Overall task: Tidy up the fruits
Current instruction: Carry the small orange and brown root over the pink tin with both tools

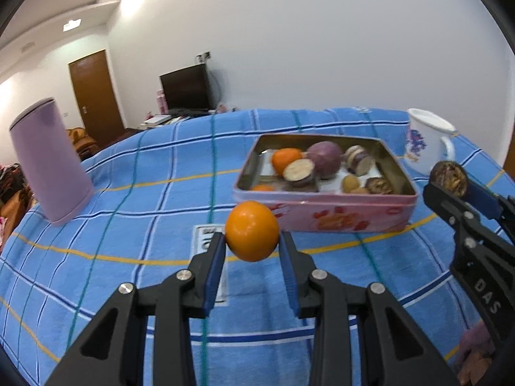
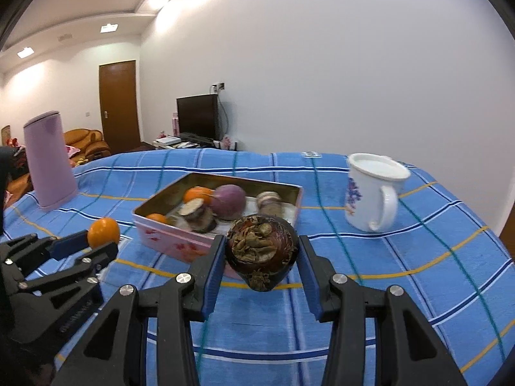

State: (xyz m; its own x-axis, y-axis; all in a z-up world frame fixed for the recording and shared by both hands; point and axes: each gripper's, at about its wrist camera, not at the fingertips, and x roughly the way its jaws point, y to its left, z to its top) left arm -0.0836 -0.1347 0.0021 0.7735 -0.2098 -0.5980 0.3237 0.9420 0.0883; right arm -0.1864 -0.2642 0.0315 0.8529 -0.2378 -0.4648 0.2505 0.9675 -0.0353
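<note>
Left wrist view: left gripper (image 1: 252,241) pads clamp an orange (image 1: 251,231), held above the blue plaid cloth (image 1: 135,225) just near of the pink tin (image 1: 325,214) of fruit; the right gripper (image 2: 261,259) likewise grips a dark brown fruit (image 2: 260,251). White wall, wooden door (image 1: 96,96) and TV (image 1: 188,88) far left. Only the right wrist view shows the mug (image 2: 373,191) whole, right of the tin, and the sofa (image 2: 87,144).

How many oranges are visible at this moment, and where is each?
3. One orange is held in the left gripper, above the cloth. A second orange sits at the tin's far left; a third orange, partly visible, at its near-left corner. Others may be hidden.
</note>
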